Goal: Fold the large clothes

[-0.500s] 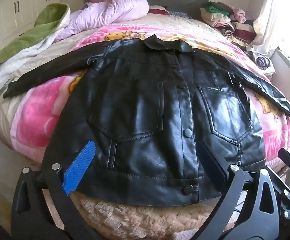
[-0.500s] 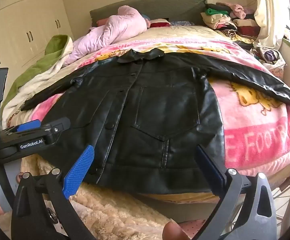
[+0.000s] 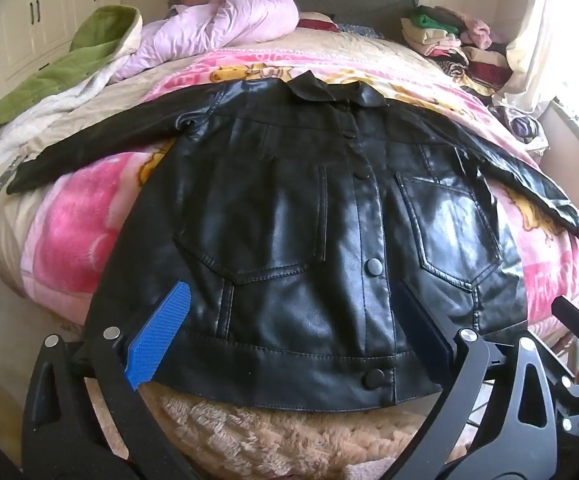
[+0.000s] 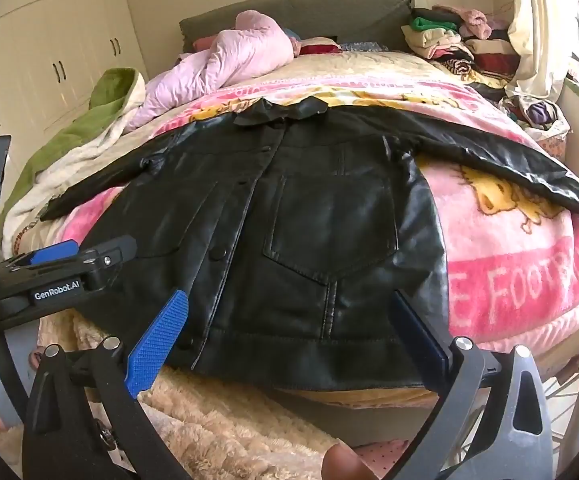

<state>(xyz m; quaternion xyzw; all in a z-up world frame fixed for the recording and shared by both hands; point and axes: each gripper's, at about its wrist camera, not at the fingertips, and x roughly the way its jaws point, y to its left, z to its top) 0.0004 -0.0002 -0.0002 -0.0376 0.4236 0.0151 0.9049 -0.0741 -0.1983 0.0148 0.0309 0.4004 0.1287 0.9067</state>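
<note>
A black leather jacket (image 3: 289, 216) lies flat and buttoned on a pink blanket (image 3: 69, 236), front up, collar away from me, both sleeves spread sideways. It also shows in the right wrist view (image 4: 321, 240). My left gripper (image 3: 289, 328) is open and empty, hovering just above the jacket's hem. My right gripper (image 4: 289, 332) is open and empty over the hem's right part. The left gripper's body (image 4: 61, 276) shows at the left of the right wrist view.
A lilac quilt (image 3: 225, 28) and a green and white blanket (image 3: 61, 76) lie at the bed's far left. A pile of folded clothes (image 3: 449, 40) sits at the far right by the headboard. A beige fluffy throw (image 3: 273, 436) hangs over the near edge.
Both grippers have moved slightly forward and up over the hem. The jacket has not moved.
</note>
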